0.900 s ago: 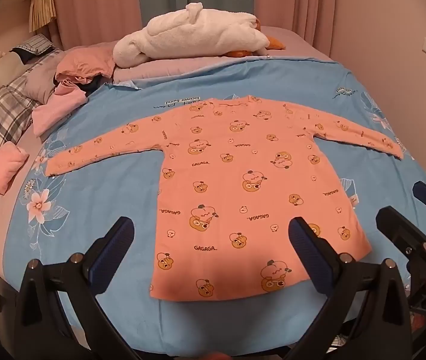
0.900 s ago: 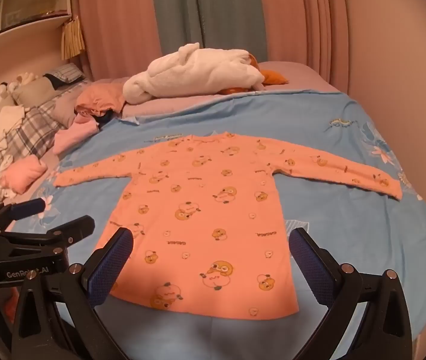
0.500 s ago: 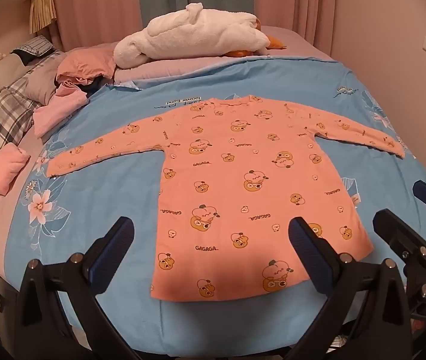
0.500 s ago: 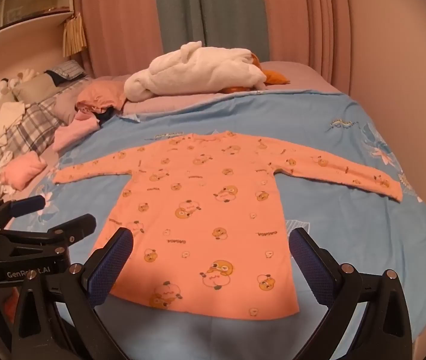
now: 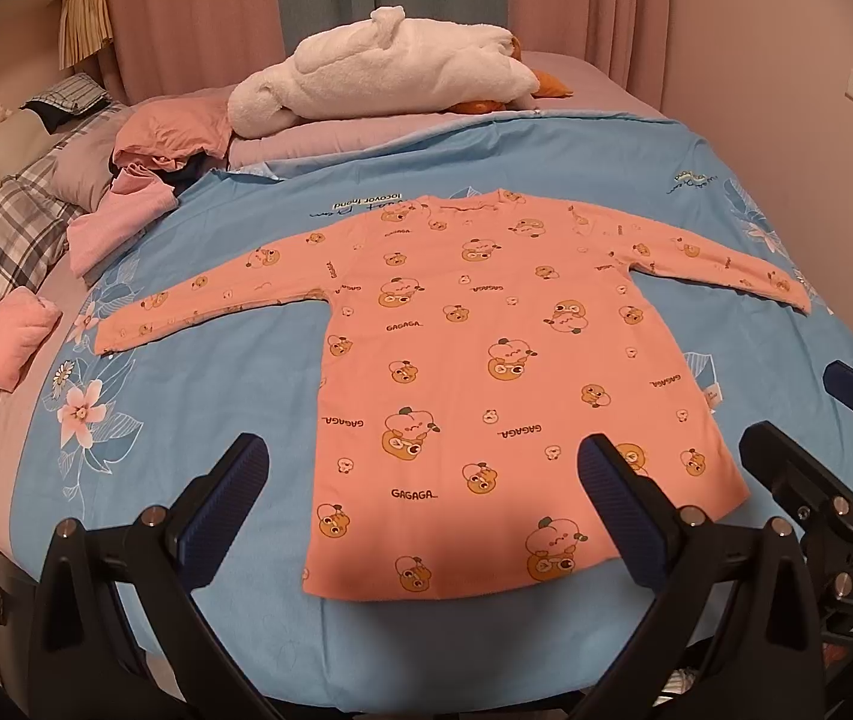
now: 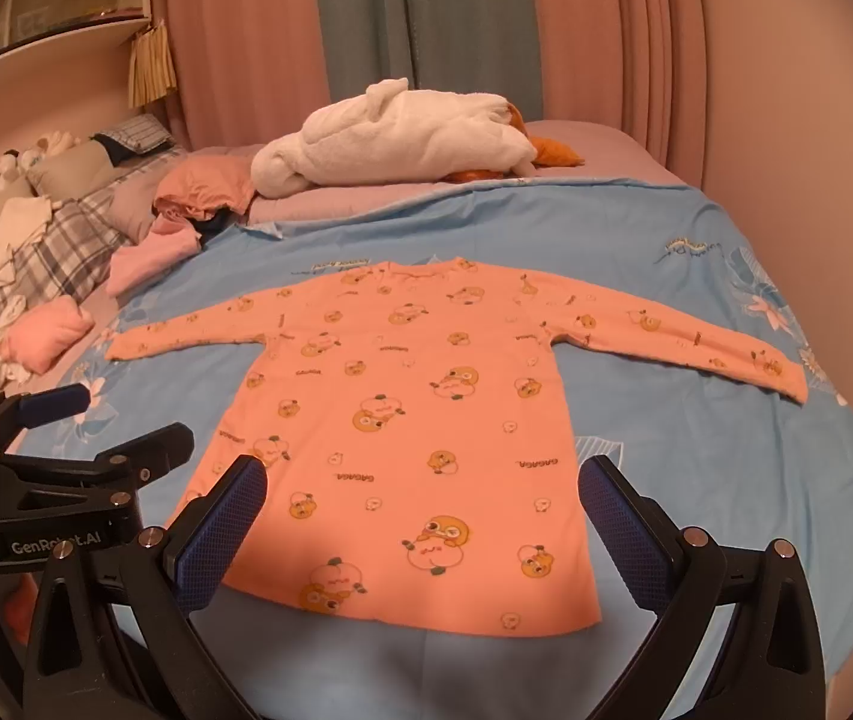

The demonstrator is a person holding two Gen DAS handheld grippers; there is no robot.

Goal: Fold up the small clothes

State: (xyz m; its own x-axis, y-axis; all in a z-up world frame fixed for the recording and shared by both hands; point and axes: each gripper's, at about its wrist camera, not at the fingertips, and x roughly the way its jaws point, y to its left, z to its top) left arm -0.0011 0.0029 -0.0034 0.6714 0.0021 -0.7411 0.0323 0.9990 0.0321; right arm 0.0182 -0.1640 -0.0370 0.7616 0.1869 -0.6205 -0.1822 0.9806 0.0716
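The orange long-sleeved shirt (image 5: 486, 372) lies flat and spread out on the blue bedspread (image 5: 198, 420), both sleeves stretched wide and its hem toward the near edge of the bed, so by my reckoning the folding proper has not begun. The left gripper (image 5: 420, 480) and the right gripper (image 6: 420, 492) hang just short of the shirt's hem, jaws parted wide and holding nothing. I'd say the next move calls for reaching past the hem to a sleeve or side edge of the shirt, pinching only cloth, and carrying it across the body.
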